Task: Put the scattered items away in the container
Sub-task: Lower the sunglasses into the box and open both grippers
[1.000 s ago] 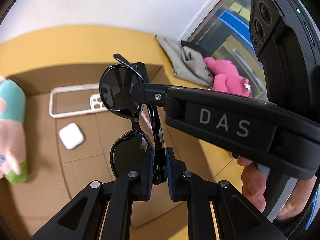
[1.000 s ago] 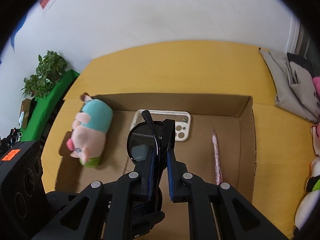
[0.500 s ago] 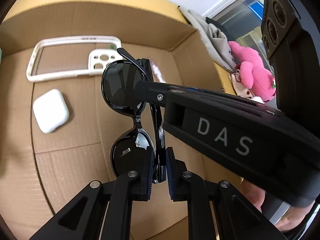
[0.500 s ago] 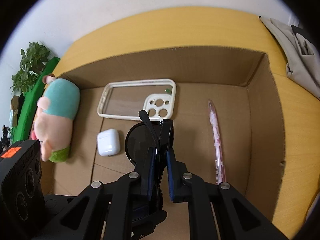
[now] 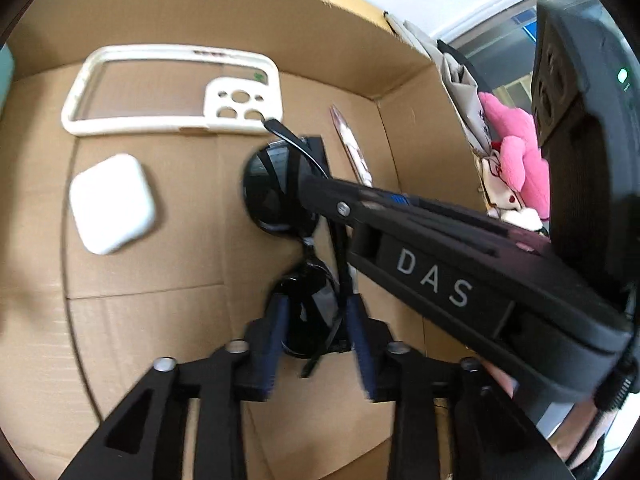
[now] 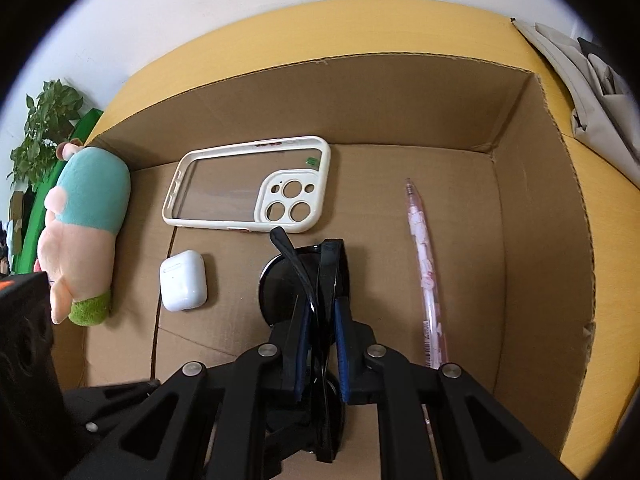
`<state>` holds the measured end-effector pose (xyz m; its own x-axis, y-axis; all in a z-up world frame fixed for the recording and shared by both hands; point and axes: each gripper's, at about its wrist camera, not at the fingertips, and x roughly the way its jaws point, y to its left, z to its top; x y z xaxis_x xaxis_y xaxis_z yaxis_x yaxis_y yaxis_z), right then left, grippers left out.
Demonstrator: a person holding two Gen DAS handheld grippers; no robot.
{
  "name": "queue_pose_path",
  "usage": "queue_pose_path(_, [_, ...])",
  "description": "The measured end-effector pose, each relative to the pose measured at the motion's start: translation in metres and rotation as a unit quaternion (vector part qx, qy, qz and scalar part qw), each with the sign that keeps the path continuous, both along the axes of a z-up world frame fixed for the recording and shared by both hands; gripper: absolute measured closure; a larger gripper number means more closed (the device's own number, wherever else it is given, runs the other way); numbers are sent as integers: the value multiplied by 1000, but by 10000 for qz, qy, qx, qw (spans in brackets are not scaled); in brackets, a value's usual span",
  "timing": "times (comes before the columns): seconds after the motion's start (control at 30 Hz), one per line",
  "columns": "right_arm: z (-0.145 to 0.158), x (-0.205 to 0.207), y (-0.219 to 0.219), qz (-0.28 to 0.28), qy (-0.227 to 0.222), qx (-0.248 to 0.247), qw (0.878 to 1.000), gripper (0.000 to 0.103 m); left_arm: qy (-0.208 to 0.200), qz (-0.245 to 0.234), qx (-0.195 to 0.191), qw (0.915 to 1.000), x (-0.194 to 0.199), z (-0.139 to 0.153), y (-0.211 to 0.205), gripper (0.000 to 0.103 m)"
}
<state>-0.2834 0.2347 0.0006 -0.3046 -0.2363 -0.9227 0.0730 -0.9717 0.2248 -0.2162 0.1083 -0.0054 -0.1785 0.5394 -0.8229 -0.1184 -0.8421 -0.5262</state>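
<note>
left tool (image 5: 316, 336) just opened, sunglasses (image 5: 276, 192) loose | right tool (image 6: 320, 348) clamps them | plush (image 6: 84, 232) right-view only

You get bright, even indoor light in both views, with only soft shadows under things. In the left wrist view, motion blur smears the fingers (image 5: 276, 336) near 6 o'clock. The right wrist view stays sharp. Fisheye bending and dark corners frame each picture.
</note>
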Motion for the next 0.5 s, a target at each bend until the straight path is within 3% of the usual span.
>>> queue_pose_path(0.07, [6,3,3,-13,116,-84,9999,81,99,42,-19,9999,3,7,-4,55])
queue_pose_path(0.13, [19,8,6,-51,307,-267,9992,52,277,68,-131,9995,9,18,-7,41])
queue_pose_path(0.2, [34,16,10,-45,475,-434,9979,37,604,109,-314,9976,20,34,-12,31])
queue_pose_path(0.33, [68,49,16,116,924,-615,9937,29,1260,235,-561,9902,48,65,-32,17])
queue_pose_path(0.4, [84,75,17,238,1160,-649,9908,26,1862,357,-877,9779,76,87,-44,14])
queue_pose_path(0.43, [89,90,16,293,1284,-640,9892,26,2132,404,-1037,9706,90,97,-49,6])
queue_pose_path(0.5, [96,120,11,358,1516,-542,9863,25,2471,532,-1212,9599,111,109,-58,1])
